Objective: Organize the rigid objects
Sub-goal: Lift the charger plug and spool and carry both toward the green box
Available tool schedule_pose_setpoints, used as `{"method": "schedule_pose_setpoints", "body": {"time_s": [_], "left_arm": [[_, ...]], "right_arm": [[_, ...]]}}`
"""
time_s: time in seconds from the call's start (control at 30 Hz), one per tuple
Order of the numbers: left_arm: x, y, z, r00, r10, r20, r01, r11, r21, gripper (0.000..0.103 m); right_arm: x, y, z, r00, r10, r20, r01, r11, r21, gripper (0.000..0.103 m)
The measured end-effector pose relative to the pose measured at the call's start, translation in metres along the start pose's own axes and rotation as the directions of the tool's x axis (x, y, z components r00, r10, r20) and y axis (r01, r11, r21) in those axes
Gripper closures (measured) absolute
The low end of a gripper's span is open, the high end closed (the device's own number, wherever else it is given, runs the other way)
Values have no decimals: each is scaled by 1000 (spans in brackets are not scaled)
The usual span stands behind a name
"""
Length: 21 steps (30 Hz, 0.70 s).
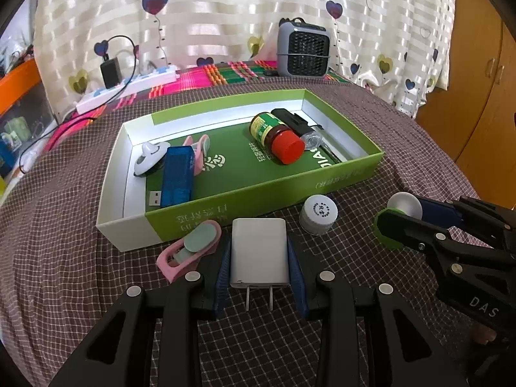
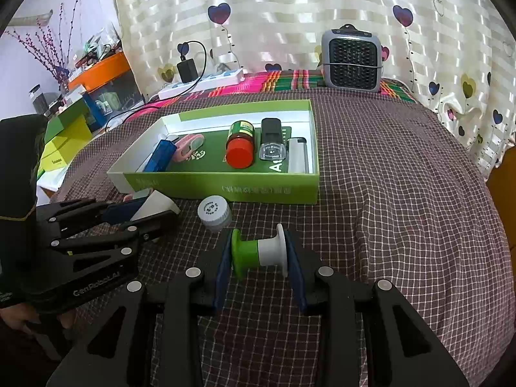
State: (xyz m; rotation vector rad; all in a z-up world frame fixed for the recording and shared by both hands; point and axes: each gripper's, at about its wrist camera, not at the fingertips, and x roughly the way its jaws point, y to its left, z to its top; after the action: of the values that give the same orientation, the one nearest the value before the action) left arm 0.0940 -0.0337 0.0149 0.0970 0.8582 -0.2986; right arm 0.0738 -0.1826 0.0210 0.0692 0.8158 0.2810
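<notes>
We find the box (image 1: pixel 264 190) ahead of both claws already holding a jar (image 1: pixel 277 135), USB stick (image 1: pixel 177 177) and others. The left claw (image 1: pixel 259 282) clamps a charger (image 1: pixel 258 251); the right claw (image 2: pixel 259 269) clamps a spool (image 2: pixel 258 251). A vial (image 1: pixel 317 214) and pink clip (image 1: pixel 190 250) remain outside, flanking the left claw; the box wall stands between.

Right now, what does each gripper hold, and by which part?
Left gripper: white charger, by its long sides. Right gripper: green-and-white spool, by its two end discs.
</notes>
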Motion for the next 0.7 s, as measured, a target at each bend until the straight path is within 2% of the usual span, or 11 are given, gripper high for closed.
{"method": "schedule_pose_setpoints", "body": {"time_s": [0.17,0.3,0.57,0.7], "left_arm": [[-6,-1,0,1000,-6,12,6,1000,4,71],[-15,3,7,999,-41,28,41,999,-10,71],[-28,14,27,997,-19,69,19,1000,-8,71],[-26,26,38,997,-30,72,33,999,-33,71]], "right_arm": [[-3,1,2,1000,-1,5,1,1000,-5,69],[-7,3,10,1000,7,18,-6,1000,-12,69],[-12,8,29,999,20,50,-19,999,-26,69],[-10,11,39,998,31,58,-29,999,-32,69]]}}
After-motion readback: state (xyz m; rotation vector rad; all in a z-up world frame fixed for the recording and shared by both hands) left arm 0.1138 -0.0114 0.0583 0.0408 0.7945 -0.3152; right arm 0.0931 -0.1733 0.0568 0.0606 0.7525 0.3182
